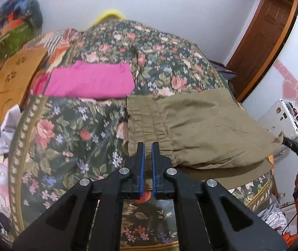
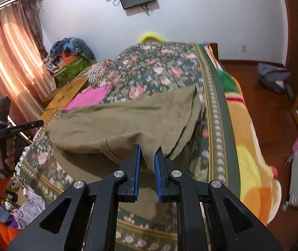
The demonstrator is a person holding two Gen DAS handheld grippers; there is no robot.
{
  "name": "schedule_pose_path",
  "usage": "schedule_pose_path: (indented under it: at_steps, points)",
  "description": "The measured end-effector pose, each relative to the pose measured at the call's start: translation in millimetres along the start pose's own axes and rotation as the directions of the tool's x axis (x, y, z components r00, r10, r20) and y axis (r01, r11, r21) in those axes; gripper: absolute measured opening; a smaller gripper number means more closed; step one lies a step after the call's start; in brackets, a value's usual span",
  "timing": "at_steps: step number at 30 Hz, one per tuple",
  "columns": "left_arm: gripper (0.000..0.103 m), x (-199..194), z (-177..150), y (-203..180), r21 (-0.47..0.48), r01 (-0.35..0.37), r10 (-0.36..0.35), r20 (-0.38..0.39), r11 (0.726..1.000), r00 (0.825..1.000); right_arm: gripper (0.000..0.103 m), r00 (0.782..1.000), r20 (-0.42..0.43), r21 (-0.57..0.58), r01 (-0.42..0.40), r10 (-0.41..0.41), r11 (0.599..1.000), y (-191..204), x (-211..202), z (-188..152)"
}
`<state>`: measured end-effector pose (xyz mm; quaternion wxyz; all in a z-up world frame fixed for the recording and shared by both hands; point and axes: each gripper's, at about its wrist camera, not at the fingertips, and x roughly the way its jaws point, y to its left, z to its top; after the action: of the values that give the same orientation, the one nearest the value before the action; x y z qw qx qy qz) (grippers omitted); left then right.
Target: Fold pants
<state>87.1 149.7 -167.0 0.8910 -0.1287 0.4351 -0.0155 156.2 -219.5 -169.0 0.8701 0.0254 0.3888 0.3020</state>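
Mid-fold on the bed (image 2: pixel 216 96): both tools clamp the khaki pants (image 1: pixel 201 125), left tool (image 1: pixel 147 146) at the waistband, right tool (image 2: pixel 148 149) on the leg end. Next, probably carry that fold across.

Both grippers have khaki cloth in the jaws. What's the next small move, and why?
Probably carry both grips forward together. The left gripper pinches the waistband, the right gripper a raised fold of the khaki pants, which lie doubled on the floral bedspread.

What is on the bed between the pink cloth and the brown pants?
Only the flowered bedspread. In the left wrist view, a bare strip of it separates the pink cloth from the brown pants.
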Motion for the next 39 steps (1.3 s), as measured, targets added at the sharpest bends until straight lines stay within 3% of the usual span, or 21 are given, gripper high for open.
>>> schedule_pose_path:
  at_steps: [7, 10, 12, 18, 23, 27, 30, 33, 39]
  points:
    - [0.01, 31, -18, -5, -0.003, -0.016, 0.016, -0.065, 1.0, 0.998, 0.011, 0.997, -0.079, 0.052, 0.003, 0.001, 0.999, -7, 13, -30]
    - [0.02, 40, -29, -5, -0.003, -0.036, 0.036, -0.082, 0.999, 0.996, 0.012, 0.996, -0.091, 0.078, 0.002, 0.005, 0.997, -12, 13, -36]
    - [0.027, 41, -35, -3, -0.012, -0.049, 0.048, -0.071, 0.999, 0.996, 0.013, 0.995, -0.102, 0.084, 0.008, 0.0, 0.996, -13, 13, -39]
    - [0.029, 26, -25, 1, -0.019, -0.056, 0.055, -0.058, 0.998, 0.997, 0.013, 0.983, -0.153, 0.063, 0.108, -0.098, 0.992, -20, 5, -52]
    - [0.032, 7, -8, -17, 0.022, -0.035, 0.035, -0.002, 0.999, 0.999, 0.013, 0.983, -0.111, 0.09, 0.156, -0.145, 0.984, -30, -18, -41]
    - [0.042, 8, 1, -38, 0.055, -0.005, 0.004, 0.018, 0.998, 1.0, 0.017, 0.991, -0.048, 0.098, 0.125, -0.121, 0.987, -24, -28, -22]
    - [0.043, 19, -2, -53, 0.083, 0.009, -0.009, -0.002, 0.997, 1.0, 0.022, 0.995, -0.034, 0.061, 0.095, -0.093, 0.994, -9, -20, -15]
    - [0.046, 37, -11, -63, 0.093, 0.019, -0.014, -0.055, 0.995, 0.998, 0.029, 0.995, -0.066, 0.026, 0.071, -0.069, 0.997, 5, 1, -20]
    - [0.05, 54, -30, -63, 0.09, 0.013, -0.006, -0.077, 0.996, 0.997, 0.03, 0.985, -0.172, 0.032, 0.041, -0.035, 0.999, 8, 38, -44]
